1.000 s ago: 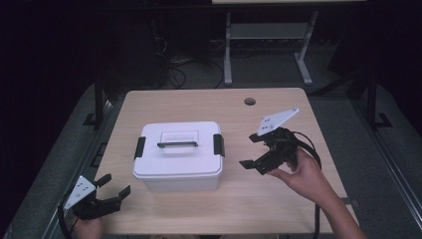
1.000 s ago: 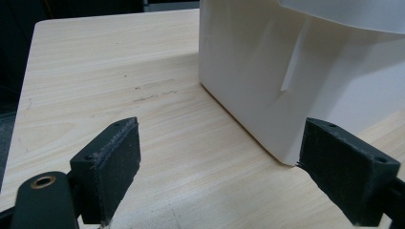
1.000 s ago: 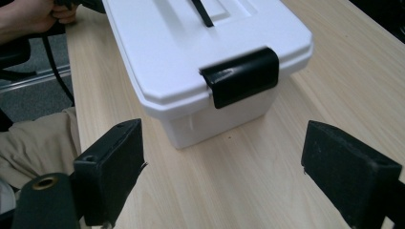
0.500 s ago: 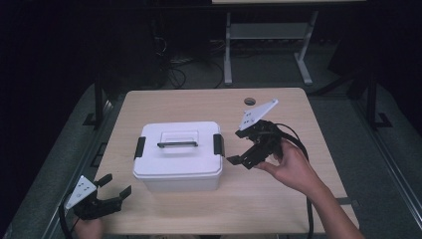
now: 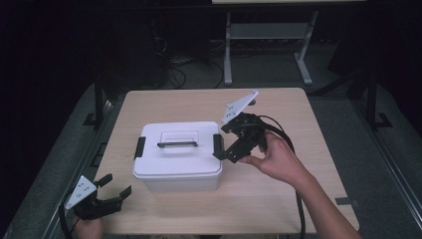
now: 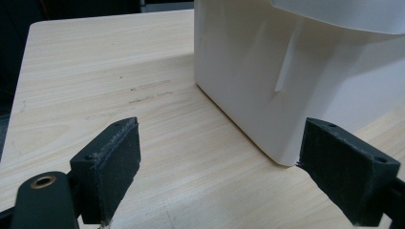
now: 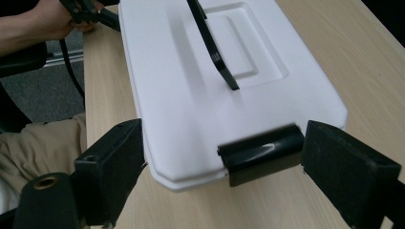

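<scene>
1. Jaws of the right gripper [image 5: 225, 149] stand wide around the black right latch [image 7: 261, 153]; the left gripper [image 5: 113, 191] gapes idle.
2. White box [image 5: 177, 158] sits mid-worktop [image 5: 293, 109]; judged stiff, smooth, slippery plastic; best held by its handle [image 5: 177, 144].

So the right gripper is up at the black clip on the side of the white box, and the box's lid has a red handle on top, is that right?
Nearly. The right gripper is indeed at the black clip on the white box, jaws open around it. But the handle on the lid is black, not red, as the high view shows.
</scene>
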`<action>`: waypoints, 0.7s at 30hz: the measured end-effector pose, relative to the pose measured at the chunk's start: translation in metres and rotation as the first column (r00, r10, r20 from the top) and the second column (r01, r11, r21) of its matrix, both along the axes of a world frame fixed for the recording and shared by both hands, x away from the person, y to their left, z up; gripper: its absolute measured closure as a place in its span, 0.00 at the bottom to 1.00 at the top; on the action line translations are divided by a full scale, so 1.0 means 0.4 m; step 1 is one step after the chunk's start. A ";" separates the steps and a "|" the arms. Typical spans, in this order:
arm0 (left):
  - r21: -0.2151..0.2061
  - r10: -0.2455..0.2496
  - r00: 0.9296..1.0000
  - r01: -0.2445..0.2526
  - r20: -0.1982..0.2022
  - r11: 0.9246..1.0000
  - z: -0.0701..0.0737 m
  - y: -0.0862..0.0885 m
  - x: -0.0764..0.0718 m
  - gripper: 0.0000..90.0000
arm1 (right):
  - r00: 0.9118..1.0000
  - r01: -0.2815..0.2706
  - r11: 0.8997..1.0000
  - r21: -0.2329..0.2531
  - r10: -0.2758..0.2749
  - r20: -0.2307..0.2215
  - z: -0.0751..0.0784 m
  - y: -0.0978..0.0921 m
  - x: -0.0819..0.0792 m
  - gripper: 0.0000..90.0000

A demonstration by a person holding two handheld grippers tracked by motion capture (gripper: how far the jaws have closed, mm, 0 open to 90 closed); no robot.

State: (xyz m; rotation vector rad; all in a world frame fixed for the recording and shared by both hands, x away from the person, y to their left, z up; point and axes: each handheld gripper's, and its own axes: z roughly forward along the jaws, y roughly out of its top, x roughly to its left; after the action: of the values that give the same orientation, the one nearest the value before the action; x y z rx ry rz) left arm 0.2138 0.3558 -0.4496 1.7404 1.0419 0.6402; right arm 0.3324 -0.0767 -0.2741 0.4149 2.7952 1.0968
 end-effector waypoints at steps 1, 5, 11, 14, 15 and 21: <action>0.000 0.000 1.000 0.000 0.000 1.000 0.000 0.000 0.000 0.14 | 1.000 -0.008 1.000 -0.003 0.008 0.000 0.000 0.006 0.003 0.16; 0.004 0.000 1.000 0.000 -0.001 1.000 0.000 -0.001 0.000 0.14 | 1.000 -0.022 1.000 -0.006 0.022 0.000 0.002 0.031 0.010 0.16; 0.019 -0.009 1.000 0.009 -0.001 1.000 0.000 -0.006 0.001 0.14 | 0.999 -0.044 0.999 -0.010 0.044 -0.003 0.004 0.067 0.017 0.16; 0.021 -0.009 1.000 0.009 -0.001 1.000 0.001 -0.006 0.001 0.14 | 0.998 -0.056 0.998 -0.019 0.056 0.001 0.006 0.090 0.020 0.16; 0.019 -0.007 1.000 0.007 0.000 1.000 0.001 -0.006 0.001 0.14 | 0.998 -0.061 0.998 -0.017 0.061 0.000 0.007 0.099 0.022 0.16; 0.014 -0.005 1.000 0.005 0.001 1.000 0.001 -0.003 0.000 0.14 | 0.996 -0.085 0.996 -0.038 0.085 -0.002 0.004 0.140 0.031 0.16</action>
State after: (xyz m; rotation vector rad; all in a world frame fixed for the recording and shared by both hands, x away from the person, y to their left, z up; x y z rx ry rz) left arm 0.2138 0.3544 -0.4493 1.7548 1.0343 0.6462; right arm 0.3448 -0.0208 -0.2726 0.2953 2.8536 1.0580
